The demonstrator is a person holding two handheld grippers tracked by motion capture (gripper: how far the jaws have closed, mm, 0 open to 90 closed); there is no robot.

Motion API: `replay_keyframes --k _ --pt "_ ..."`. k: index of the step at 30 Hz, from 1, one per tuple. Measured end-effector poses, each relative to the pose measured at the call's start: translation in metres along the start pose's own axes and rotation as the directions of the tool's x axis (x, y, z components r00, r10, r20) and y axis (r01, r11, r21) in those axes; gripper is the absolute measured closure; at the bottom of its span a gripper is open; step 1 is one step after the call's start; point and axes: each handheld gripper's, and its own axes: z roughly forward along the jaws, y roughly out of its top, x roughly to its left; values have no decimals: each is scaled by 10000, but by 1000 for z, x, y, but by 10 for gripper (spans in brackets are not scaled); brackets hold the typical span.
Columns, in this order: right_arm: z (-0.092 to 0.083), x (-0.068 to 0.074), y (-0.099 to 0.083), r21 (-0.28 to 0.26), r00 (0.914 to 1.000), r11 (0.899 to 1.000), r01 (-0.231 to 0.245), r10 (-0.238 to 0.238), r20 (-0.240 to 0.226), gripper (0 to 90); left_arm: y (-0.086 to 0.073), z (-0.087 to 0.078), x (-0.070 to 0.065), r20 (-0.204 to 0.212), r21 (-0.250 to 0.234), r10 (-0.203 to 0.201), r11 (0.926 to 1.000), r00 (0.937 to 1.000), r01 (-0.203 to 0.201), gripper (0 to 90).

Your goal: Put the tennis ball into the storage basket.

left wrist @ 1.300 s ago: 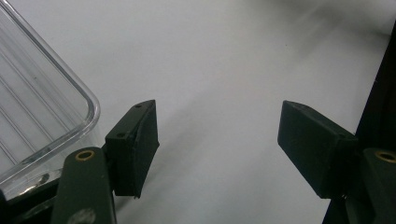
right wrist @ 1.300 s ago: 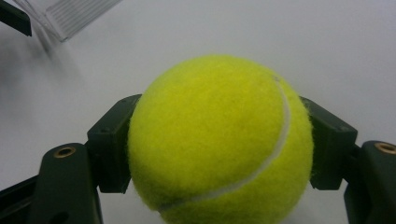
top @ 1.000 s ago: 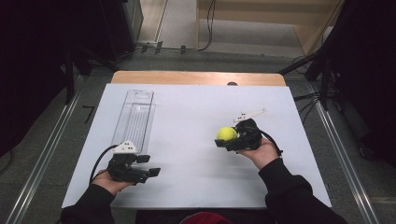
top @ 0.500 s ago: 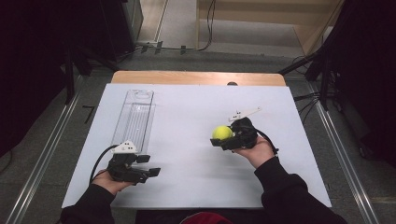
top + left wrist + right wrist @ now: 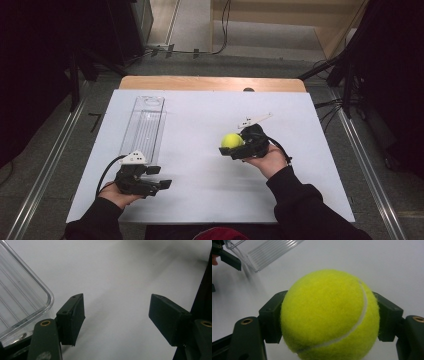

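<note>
Change since the earlier frame: the right gripper [image 5: 234, 148] with the fuzzy yellow-green tennis ball [image 5: 231, 140] has drifted a little toward the left of the high view; the left gripper [image 5: 159, 177] lies where it was
Ball and right claw: the ball sits squarely between the two black jaws, one pad pressed against each flank, its white seam curving down the right side in the right gripper view [image 5: 329, 315]
Right claw state: clamped on the ball, jaws only as far apart as the ball is wide
Ball's place: right of centre in the high view, over the white table sheet [image 5: 200, 195], well apart from the tray
Left claw state: spread wide with nothing between the pads, only bare sheet in the gap in the left gripper view [image 5: 116, 318]
Left claw's place: lower left of the high view, near the front edge of the sheet, jaws pointing toward the frame's right
Container: a long clear plastic tray with a ribbed floor [image 5: 144, 125] lies lengthwise at upper left of the high view; nothing lies in it; its rounded corner [image 5: 30, 297] sits just beside the left claw's left jaw
Counts: one ball, one tray, two grippers, two hands in dark sleeves
Backdrop: pale wooden table edge [image 5: 210, 83] along the sheet's far side
</note>
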Motion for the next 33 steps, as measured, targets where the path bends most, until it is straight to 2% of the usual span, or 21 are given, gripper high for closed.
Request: replay_keyframes --k 15,33 --pt "10 9 13 21 9994 9997 233 -232 -238 234 0 0 0 21 -51 -30 10000 10000 30 296" --pt "20 17 27 24 9986 9996 297 -295 -433 234 0 -1 1 31 -97 -49 9999 10000 50 296"
